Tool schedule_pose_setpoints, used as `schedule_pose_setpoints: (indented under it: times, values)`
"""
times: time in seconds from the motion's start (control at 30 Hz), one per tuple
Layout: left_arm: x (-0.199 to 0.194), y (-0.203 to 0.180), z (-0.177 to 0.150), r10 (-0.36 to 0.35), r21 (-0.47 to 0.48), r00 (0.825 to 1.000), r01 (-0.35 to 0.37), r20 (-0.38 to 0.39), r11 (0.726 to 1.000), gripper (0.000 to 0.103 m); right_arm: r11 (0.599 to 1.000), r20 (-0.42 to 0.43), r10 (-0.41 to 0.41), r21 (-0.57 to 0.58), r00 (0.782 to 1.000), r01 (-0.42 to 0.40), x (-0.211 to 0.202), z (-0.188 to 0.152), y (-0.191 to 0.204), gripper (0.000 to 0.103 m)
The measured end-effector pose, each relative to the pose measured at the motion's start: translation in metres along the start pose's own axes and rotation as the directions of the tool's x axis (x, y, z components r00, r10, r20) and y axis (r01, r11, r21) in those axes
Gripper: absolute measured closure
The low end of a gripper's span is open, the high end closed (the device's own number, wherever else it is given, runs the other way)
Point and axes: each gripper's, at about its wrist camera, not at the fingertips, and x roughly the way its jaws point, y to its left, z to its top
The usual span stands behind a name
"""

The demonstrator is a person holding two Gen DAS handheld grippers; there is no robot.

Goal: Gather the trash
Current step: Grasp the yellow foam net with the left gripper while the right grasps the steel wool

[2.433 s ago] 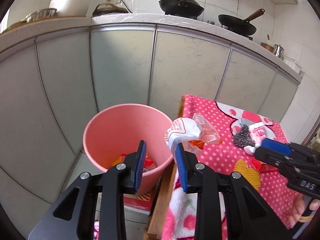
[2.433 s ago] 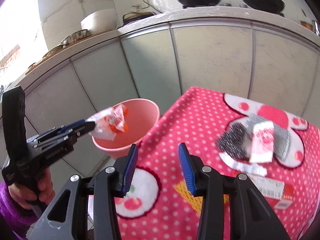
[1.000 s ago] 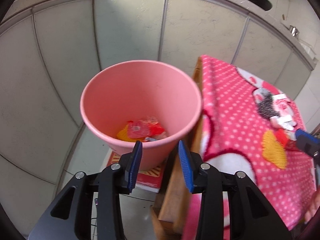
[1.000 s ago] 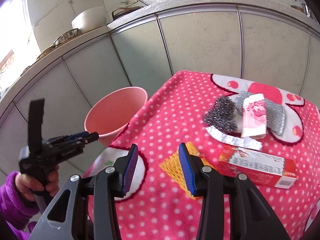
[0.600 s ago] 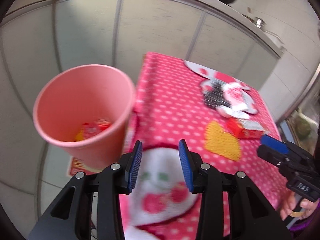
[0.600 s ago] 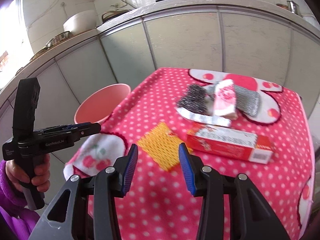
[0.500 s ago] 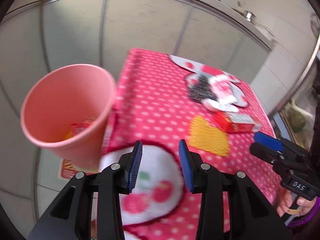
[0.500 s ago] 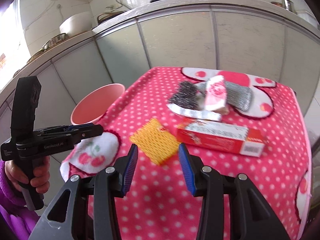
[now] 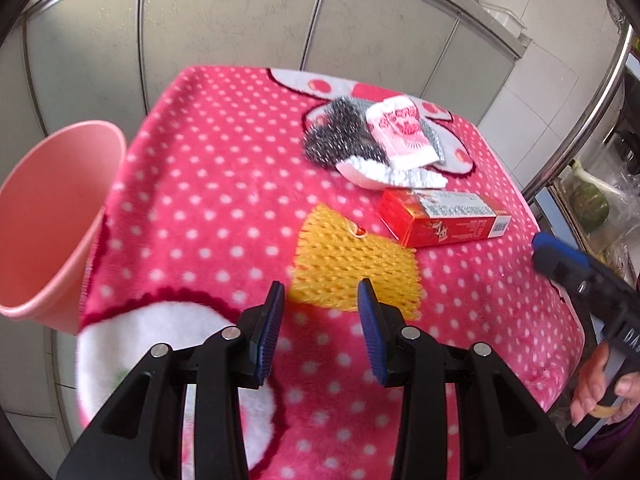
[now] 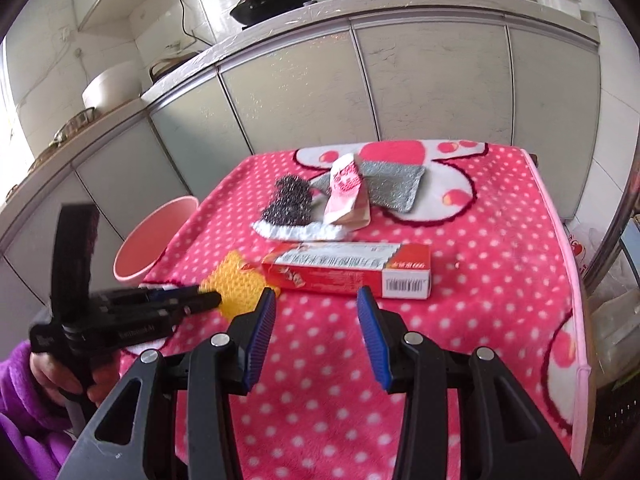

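Both wrist cameras look forward and down along their own fingers from close above the near edge of the pink spotted cloth point(image 9: 208, 184), facing the cabinets point(image 10: 288, 92), and both show the yellow net point(image 9: 352, 264) and red box point(image 10: 348, 268).

The left gripper point(image 9: 320, 308) is level, its blue-padded jaws spread wide with nothing between them; the person's left hand point(image 10: 60, 376), in a purple sleeve, grips its handle at the near left. The right gripper point(image 10: 316, 316) likewise stands wide apart and empty, held by the right hand point(image 9: 600, 392) at the near right.
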Motion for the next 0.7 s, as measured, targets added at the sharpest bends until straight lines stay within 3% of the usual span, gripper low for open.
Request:
schedule_pose_setpoints:
  times: [0.2,0.23,0.33,0.53,0.7]
  values:
    - [0.006,-0.002,-0.002,0.002,-0.017,1.000,-0.002,0.022,1.000,0.068,0.999,-0.014,0.015,-0.029,1.000,-0.016,0.010,0.007,0.004,0.061]
    - [0.006,-0.002,-0.003,0.000,-0.014,1.000,0.000,0.030,1.000,0.079,0.999,-0.019,0.018,-0.037,1.000,-0.019,0.012,0.008,0.006,0.061]
    - [0.005,-0.003,-0.003,-0.019,-0.003,0.999,0.019,0.035,1.000,0.093,0.997,-0.038,0.028,-0.073,0.999,-0.031,0.023,0.013,0.014,0.061]
    - [-0.014,-0.002,-0.003,-0.029,0.016,0.995,0.027,0.096,1.000,0.094,0.985,-0.071,0.024,-0.172,0.997,-0.036,0.049,0.030,0.036,0.061]
    - [-0.035,0.019,0.000,-0.020,-0.036,0.988,0.026,0.155,0.999,0.094,0.984,-0.087,0.053,-0.166,0.995,-0.067,0.073,0.054,0.047,0.061]
